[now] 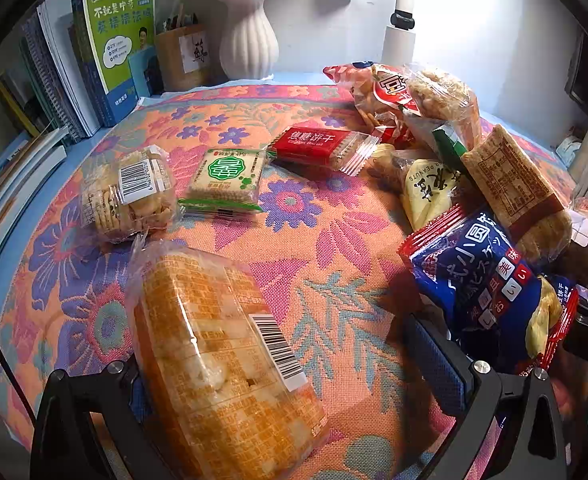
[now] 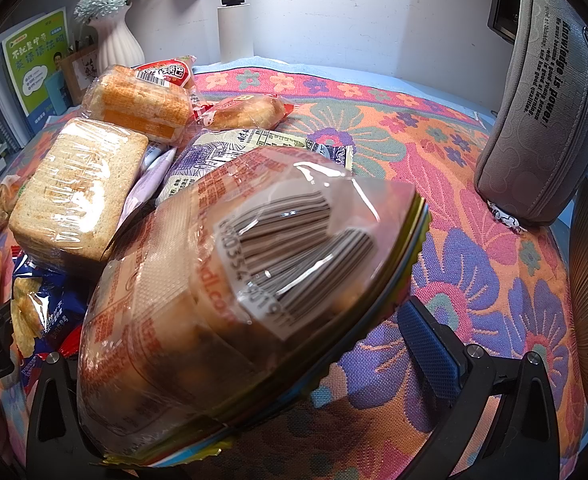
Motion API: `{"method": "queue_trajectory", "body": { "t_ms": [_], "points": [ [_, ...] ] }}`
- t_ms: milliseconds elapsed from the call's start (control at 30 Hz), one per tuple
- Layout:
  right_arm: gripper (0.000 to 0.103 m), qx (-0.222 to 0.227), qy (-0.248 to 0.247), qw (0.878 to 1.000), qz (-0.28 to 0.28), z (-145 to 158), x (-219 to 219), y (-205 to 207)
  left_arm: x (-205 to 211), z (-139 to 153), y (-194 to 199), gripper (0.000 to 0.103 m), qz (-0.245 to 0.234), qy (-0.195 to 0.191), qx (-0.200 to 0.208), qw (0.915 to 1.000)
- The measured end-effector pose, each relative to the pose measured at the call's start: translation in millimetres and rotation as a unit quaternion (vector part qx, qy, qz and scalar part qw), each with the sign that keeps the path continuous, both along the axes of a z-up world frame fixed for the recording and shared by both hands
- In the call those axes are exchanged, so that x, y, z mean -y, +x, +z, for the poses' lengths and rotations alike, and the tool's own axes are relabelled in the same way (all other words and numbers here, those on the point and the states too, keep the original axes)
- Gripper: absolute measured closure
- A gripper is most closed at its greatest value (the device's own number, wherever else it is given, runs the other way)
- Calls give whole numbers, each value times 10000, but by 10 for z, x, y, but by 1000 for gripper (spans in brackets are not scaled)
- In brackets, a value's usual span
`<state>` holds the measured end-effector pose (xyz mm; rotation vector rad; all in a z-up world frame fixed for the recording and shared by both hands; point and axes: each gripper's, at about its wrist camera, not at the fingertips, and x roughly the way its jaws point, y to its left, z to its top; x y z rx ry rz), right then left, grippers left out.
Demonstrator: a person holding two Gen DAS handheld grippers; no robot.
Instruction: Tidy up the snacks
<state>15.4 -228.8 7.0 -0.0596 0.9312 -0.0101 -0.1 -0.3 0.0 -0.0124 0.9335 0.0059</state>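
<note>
The left gripper (image 1: 278, 392) stands with jaws wide apart over the flowered cloth (image 1: 334, 248). An orange wafer pack (image 1: 222, 356) lies between them, against the left finger and clear of the right pad. Beyond the wafer pack, on the cloth, sit a clear cracker bag (image 1: 128, 194), a green biscuit pack (image 1: 228, 178) and a red biscuit pack (image 1: 318, 146). To its right lies the snack pile, a blue pack (image 1: 482, 284) nearest.

The right gripper (image 2: 234, 364) is also spread wide; a barcoded bag (image 2: 230, 300) lies between its fingers, but whether they press it I cannot tell. Left of it sits a bread pack (image 2: 78, 188).
</note>
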Motion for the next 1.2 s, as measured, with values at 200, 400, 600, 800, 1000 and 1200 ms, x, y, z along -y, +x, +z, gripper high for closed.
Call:
{"method": "queue_trajectory", "body": {
  "t_ms": [200, 400, 600, 800, 1000, 1200],
  "points": [
    [0, 0, 1, 10000, 0, 0, 0, 0, 0, 0, 0, 0, -1, -5, 3, 10000],
    [0, 0, 1, 10000, 0, 0, 0, 0, 20, 1, -17, 0, -2, -15, 6, 10000],
    [0, 0, 2, 10000, 0, 0, 0, 0, 22, 0, -19, 0, -3, -14, 8, 10000],
    [0, -166, 63, 9998, 83, 16, 20, 6, 19, 14, -33, 0, 3, -11, -4, 10000],
    [0, -386, 68, 9971, 645, -19, 80, -54, 24, -1, -43, 0, -5, 39, -6, 10000],
    [0, -333, 61, 9971, 685, 21, 125, -137, 20, 35, -207, 0, -190, -11, 40, 9998]
  ]
}}
